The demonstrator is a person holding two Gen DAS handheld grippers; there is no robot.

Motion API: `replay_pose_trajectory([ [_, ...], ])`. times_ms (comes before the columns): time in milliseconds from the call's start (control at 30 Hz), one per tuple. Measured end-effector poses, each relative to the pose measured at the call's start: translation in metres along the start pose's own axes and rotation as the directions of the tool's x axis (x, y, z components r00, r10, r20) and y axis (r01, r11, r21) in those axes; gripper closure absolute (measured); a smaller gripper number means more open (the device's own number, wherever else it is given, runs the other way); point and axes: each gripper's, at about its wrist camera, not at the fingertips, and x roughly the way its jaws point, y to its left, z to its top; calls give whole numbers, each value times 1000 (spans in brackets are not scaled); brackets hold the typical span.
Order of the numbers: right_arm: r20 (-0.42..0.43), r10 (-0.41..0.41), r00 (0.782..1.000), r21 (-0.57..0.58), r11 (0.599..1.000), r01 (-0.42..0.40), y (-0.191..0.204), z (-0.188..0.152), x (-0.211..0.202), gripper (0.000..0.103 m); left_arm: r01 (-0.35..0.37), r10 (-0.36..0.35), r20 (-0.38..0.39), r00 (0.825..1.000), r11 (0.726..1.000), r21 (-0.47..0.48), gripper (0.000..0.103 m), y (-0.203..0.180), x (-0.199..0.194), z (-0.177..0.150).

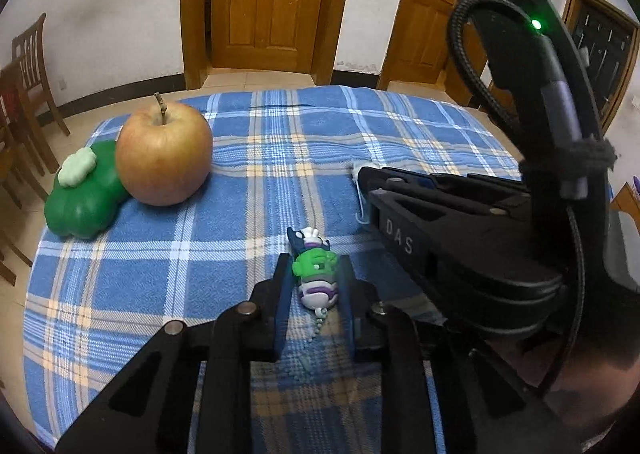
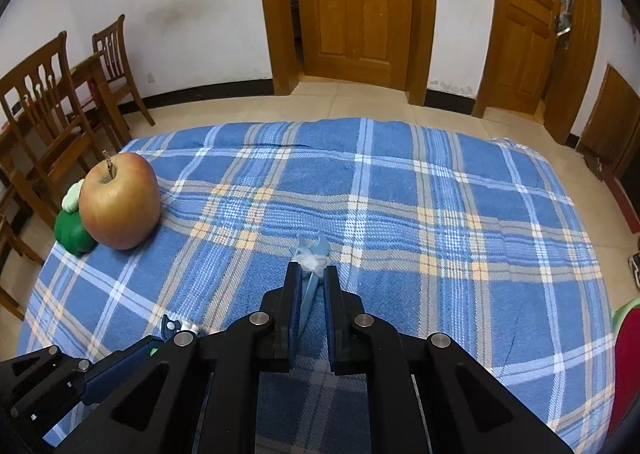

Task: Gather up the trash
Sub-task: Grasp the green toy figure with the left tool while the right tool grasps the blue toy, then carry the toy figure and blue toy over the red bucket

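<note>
My left gripper (image 1: 315, 274) is shut on a small green, white and purple toy figure (image 1: 316, 273) with a bead chain, held just above the blue plaid cloth (image 1: 200, 270). My right gripper (image 2: 312, 274) is shut on a crumpled blue and white wrapper (image 2: 313, 257), whose ends stick out past the fingertips. In the left wrist view the right gripper (image 1: 362, 190) comes in from the right, the pale wrapper showing at its tip. In the right wrist view the left gripper (image 2: 160, 342) shows at lower left with the toy (image 2: 173, 326) peeking out.
A large red-yellow apple (image 1: 164, 154) stands at the table's left beside a green toy pepper (image 1: 82, 194); both also show in the right wrist view, apple (image 2: 120, 200) and pepper (image 2: 72, 232). Wooden chairs (image 2: 52, 126) stand left of the table. Doors are behind.
</note>
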Motion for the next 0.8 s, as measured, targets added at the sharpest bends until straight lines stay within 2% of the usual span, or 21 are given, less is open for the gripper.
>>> replay_pose_trajectory([
  [100,6,-6,1000,31,999,6,-5,-1,-3,96,-18,18,3,1000,999,35,83,-5,-5,-4],
  [133,8,3,1000,53,999,-3,-7,-2,-7,101,-21,21,4,1000,999,45,83,-7,-7,-5],
  [200,21,23,1000,76,997,-24,-10,-6,-18,101,-28,28,9,1000,998,51,83,-9,-17,-10],
  [267,41,10,999,56,998,-13,-9,-10,-32,101,-26,25,18,1000,999,46,83,-10,-28,-13],
  [467,93,40,995,47,998,-45,-4,-32,-81,101,-35,31,90,995,998,47,83,-15,-81,-24],
  [800,223,141,965,66,985,-159,-1,-81,-172,101,-15,9,165,986,999,36,82,-9,-157,-57],
])
